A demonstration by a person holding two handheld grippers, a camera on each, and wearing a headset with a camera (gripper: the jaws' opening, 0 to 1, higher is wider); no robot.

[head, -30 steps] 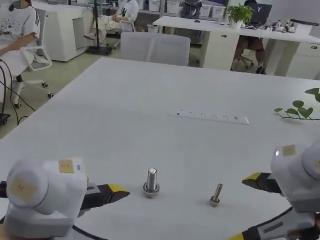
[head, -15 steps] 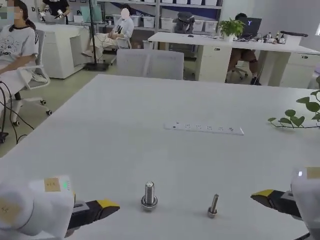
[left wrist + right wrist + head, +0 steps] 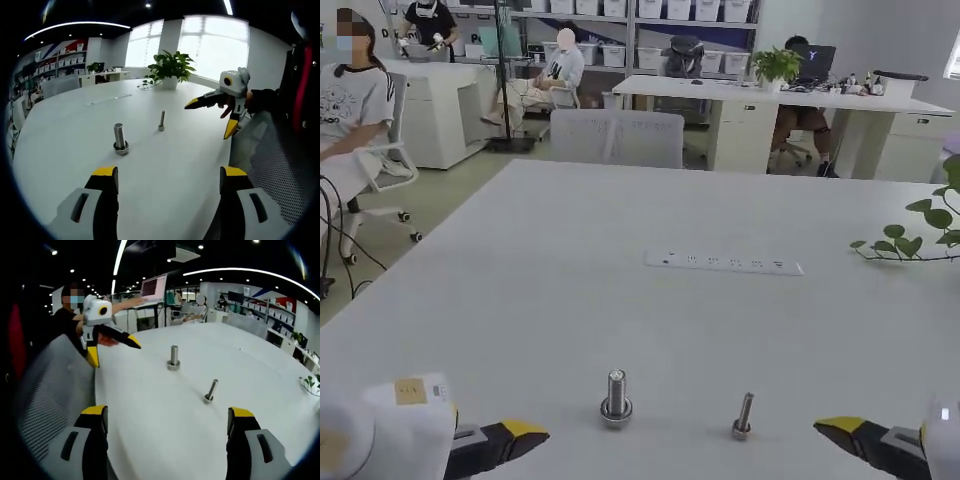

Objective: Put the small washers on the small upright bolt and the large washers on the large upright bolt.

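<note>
The large upright bolt [image 3: 119,138] is found standing on the white table [image 3: 570,290], ahead of the left gripper [image 3: 168,172] and nearer its left jaw than its right, well clear of both jaw tips. A ring is seen at the bolt's foot; whether it is a washer or the bolt's own head cannot be told. The small upright bolt [image 3: 161,120] is noted farther out along the same gripper's line, beyond the large bolt and roughly on the midline between the jaws, leaning slightly. A similar ring is observed at its base.

From the right gripper [image 3: 167,412], the order is reversed: the small bolt is the nearer one, ahead and toward the right jaw, and the large bolt is seen beyond it, closer to the midline. Neither bolt is touched by any jaw.

The left gripper's jaws are spread wide, with nothing between them but bare table. The right gripper's jaws are likewise parted wide and nothing is held.

In the head view both bolts are placed between the two yellow-tipped grippers, each apart from the nearest tip.

Farther from the grippers, a white power strip [image 3: 723,263] is seen lying across the table, and a trailing green plant [image 3: 920,230] is recorded at the edge beyond the right gripper.
</note>
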